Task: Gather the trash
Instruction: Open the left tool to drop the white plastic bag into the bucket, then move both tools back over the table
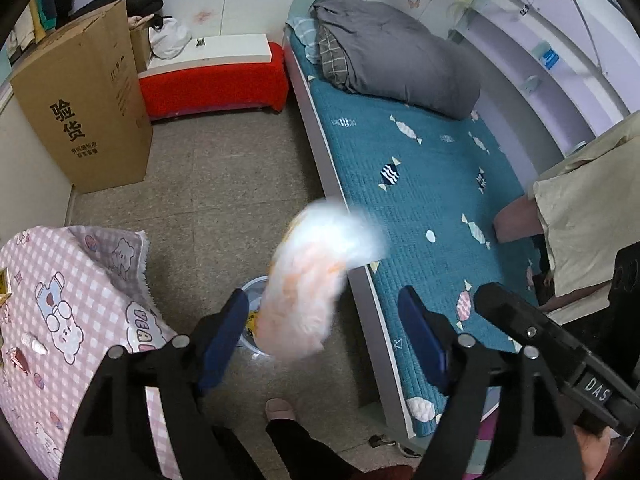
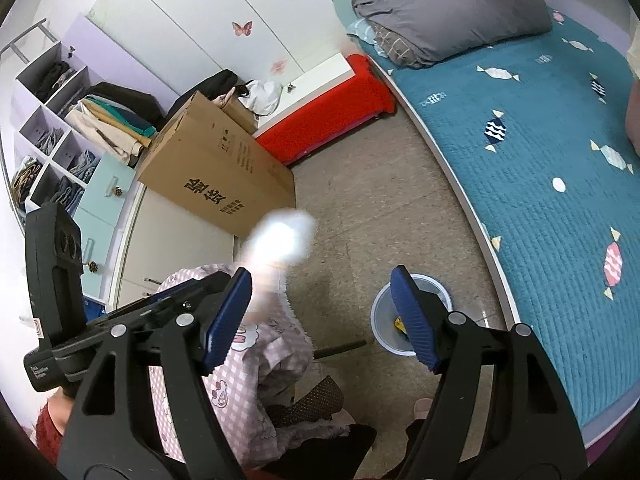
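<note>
A white and orange wrapper, blurred by motion, is in the air between the fingers of my left gripper, which is open; the wrapper hangs over a round white bin on the floor. In the right wrist view the same wrapper shows as a bright blur near the left finger of my right gripper, which is open and empty. The bin sits on the floor beside the bed, with a yellow scrap inside.
A table with a pink checked cloth is at the left. A bed with a teal quilt runs along the right. A tall cardboard box and a red bench stand at the far wall.
</note>
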Available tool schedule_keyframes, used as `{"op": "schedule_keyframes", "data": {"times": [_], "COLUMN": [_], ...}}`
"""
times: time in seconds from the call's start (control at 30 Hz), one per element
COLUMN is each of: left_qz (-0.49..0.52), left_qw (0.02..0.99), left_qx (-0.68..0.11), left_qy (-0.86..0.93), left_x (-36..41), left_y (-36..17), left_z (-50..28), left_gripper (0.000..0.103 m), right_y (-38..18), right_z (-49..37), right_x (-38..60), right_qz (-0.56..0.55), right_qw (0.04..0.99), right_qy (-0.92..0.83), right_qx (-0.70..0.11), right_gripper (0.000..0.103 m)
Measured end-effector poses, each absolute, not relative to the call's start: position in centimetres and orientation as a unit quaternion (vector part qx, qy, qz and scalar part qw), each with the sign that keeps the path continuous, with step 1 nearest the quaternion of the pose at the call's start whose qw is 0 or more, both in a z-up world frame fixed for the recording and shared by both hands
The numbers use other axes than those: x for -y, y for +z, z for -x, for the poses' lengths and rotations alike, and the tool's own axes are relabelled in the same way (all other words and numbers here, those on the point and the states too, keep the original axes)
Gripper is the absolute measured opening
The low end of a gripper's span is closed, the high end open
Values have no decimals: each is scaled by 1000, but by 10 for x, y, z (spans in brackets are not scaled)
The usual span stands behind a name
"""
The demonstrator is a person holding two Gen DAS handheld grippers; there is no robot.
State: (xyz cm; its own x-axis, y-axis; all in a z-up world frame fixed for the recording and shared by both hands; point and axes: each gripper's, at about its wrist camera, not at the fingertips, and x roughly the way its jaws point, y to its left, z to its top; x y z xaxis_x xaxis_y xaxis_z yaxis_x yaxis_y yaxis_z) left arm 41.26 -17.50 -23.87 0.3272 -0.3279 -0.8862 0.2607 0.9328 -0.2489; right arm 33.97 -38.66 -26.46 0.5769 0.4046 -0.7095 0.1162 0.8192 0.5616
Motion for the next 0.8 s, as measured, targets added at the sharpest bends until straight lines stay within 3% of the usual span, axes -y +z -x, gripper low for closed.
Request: {"op": "schedule_keyframes", "data": {"times": [0.43, 0.8], "left_qz": [53, 112], "left_qw": [811, 815], "left_qx": [-561, -564], "left_qy": [-155, -71], "left_x": [149, 46], "left_y": [-244, -254], "left_z": [-402, -384], "left_gripper": [75, 76], "right_y": [-269, -280], "right_z": [-344, -365], "right_x": [363, 265], "right_qz": [-275, -227], "right_qw": [833, 811], "right_qy": [106, 185], "right_qx": [-468, -507], "right_gripper": [71, 72]}}
